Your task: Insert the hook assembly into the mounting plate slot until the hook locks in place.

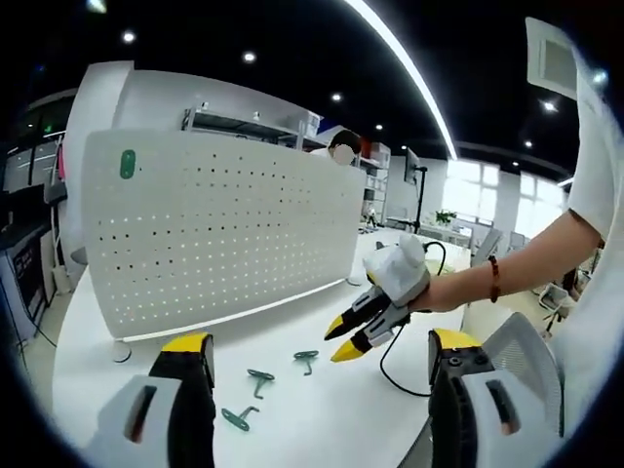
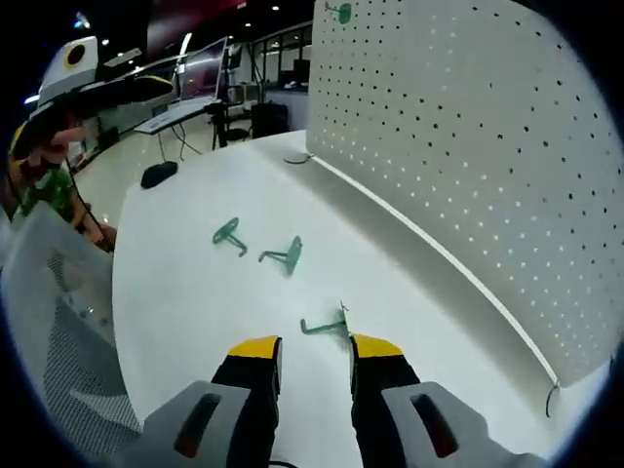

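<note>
no writing or brand can be read on anything here. a white perforated pegboard panel [image 1: 219, 229], smooth, with rounded corners and regular rows of small holes, stands upright along the back of the white tabletop [image 1: 292, 409]. a small green oval hook base [image 1: 128, 164] sits flat against its upper corner; the right gripper view has it too [image 2: 339, 12], at the panel's top edge.

three green hooks, thin bent-wire pieces each with a flat base plate, lie loose on the tabletop in front of the panel: one nearest the left gripper [image 1: 239, 417], one in the middle [image 1: 259, 378], one toward the right gripper [image 1: 306, 360]. in the right gripper view they sit at [image 2: 229, 235], [image 2: 286, 255] and [image 2: 327, 325], the last just ahead of that gripper's jaw tips; whether it touches them cannot be told.

the left gripper [image 1: 322, 353] has black jaws with yellow tips, set wide apart and holding nothing. the right gripper [image 2: 315, 345] has the same yellow-tipped jaws, a narrow gap between them, nothing in the gap; in the left gripper view it shows from outside [image 1: 349, 337], held by a person's hand, jaws slightly parted above the tabletop.

a black cable [image 1: 390, 375] trails across the tabletop by the right gripper. the right gripper view shows a dark computer mouse [image 2: 159, 174] at the far end of the tabletop and a mesh chair back [image 2: 58, 331].
</note>
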The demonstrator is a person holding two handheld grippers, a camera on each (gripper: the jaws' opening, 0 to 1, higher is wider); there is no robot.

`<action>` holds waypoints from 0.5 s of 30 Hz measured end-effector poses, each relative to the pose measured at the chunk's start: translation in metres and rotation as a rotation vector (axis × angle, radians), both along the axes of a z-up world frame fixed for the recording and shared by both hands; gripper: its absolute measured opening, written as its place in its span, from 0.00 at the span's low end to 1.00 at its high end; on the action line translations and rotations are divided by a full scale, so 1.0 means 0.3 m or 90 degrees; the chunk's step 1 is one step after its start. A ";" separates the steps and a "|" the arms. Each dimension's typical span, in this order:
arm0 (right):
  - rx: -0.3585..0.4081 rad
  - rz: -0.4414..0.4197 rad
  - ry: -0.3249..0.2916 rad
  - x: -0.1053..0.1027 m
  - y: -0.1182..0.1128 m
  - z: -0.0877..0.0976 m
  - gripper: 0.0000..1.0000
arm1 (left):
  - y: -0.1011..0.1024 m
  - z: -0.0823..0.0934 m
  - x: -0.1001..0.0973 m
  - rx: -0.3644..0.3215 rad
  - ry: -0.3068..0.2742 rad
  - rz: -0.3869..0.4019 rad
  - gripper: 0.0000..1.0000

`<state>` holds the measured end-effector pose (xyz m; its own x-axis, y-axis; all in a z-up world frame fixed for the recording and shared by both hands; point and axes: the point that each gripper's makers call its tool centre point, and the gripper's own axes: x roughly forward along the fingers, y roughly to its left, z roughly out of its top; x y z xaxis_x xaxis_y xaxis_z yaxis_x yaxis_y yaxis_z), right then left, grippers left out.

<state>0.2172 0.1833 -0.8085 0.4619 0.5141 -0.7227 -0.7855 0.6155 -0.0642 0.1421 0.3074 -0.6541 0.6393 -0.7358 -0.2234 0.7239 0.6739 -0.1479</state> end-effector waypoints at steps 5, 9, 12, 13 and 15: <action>-0.031 0.012 0.011 0.026 -0.007 -0.039 0.26 | 0.010 -0.004 0.004 0.004 -0.006 0.003 0.91; -0.037 0.012 0.022 0.048 -0.008 -0.061 0.25 | 0.020 -0.016 0.009 0.008 0.003 0.009 0.91; -0.046 0.013 0.027 0.063 -0.009 -0.079 0.23 | 0.022 -0.016 0.011 0.006 0.005 0.009 0.91; -0.048 0.013 0.028 0.067 -0.011 -0.084 0.23 | 0.025 -0.017 0.014 0.004 0.008 0.012 0.91; -0.056 0.013 0.036 0.072 -0.016 -0.099 0.21 | 0.028 -0.021 0.017 0.007 0.006 0.015 0.91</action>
<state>0.2387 0.1784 -0.8382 0.4092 0.4565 -0.7901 -0.8019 0.5931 -0.0726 0.1472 0.3158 -0.6604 0.6536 -0.7186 -0.2374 0.7067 0.6918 -0.1482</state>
